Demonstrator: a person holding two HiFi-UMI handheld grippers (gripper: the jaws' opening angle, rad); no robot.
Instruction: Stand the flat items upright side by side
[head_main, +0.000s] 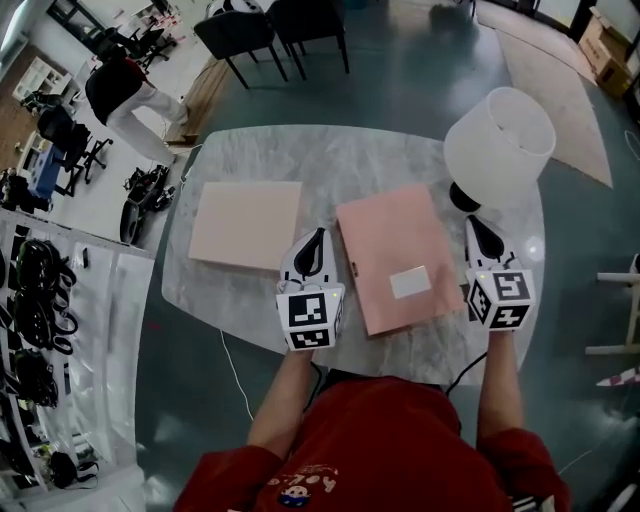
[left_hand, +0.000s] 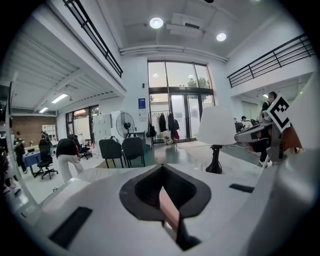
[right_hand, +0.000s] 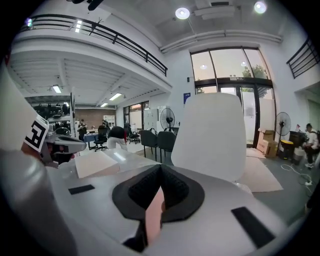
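- Task items: the pink board and the beige board both lie flat on the marble bench. They are side by side with a gap between them, and neither stands upright.
- Left gripper: it is over the gap between the two boards, near their front edges. Its jaws are pressed together and grip nothing.
- Right gripper: it is just beside the right edge of the pink board. Its jaws are pressed together and grip nothing.
- Obstruction: a lamp with a white shade stands on the bench directly ahead of the right gripper. Its black base sits just beside the far right corner of the pink board, and the shade fills much of the right gripper view.
- Surroundings: two dark chairs stand beyond the bench. A person in a dark top bends over at the far left. A rug and cardboard boxes lie at the far right. A rack of coiled cables runs along the left.
- Markings: a white label is on the pink board, with no readable print. Each gripper cube carries black-and-white square markers. A blue sign by the glass doors is too small to read.
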